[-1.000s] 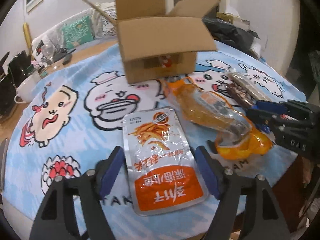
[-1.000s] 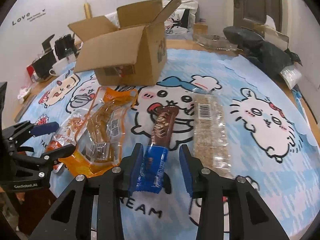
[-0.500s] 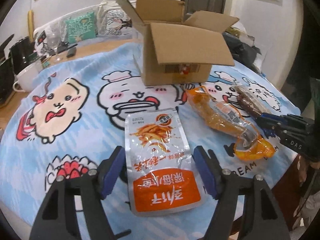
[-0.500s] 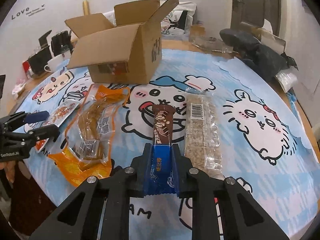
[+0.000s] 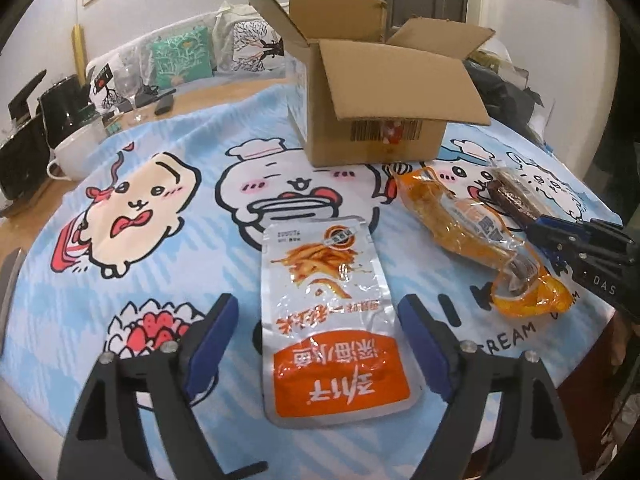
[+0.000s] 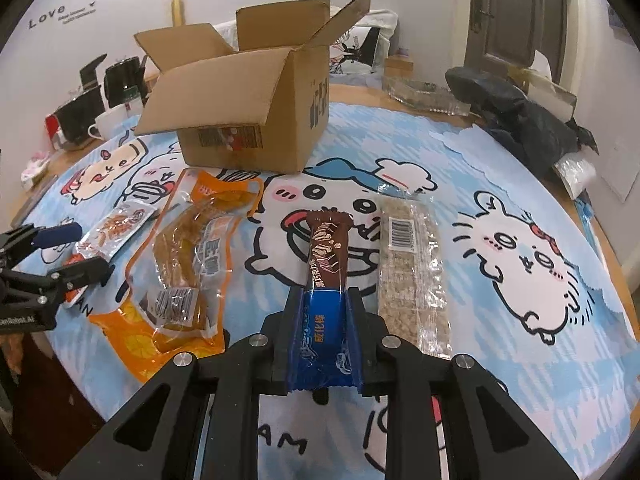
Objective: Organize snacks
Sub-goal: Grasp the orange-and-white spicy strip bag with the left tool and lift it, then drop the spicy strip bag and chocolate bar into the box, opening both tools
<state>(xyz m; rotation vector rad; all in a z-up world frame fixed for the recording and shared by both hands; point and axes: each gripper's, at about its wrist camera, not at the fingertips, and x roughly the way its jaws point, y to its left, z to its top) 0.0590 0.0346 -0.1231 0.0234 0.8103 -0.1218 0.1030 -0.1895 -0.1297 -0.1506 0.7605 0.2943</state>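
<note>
Right gripper [image 6: 322, 336] has clamped the wafer bar [image 6: 325, 280] by its blue end; light, crushable, slick wrapper. Left gripper [image 5: 316, 344] gapes around the silver pouch [image 5: 332, 312].

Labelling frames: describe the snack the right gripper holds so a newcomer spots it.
In front of the open cardboard box, four packets lie on the cartoon tablecloth. The wafer bar is the slim stick clamped in the right gripper, the only brown-and-blue wrapper.

"Love" on far left wall [image 6: 46, 20]; "DAS" on right gripper [image 5: 560, 236]; "REAM" on tablecloth [image 5: 508, 334]; barcode on grain bar [image 6: 404, 234].
</note>
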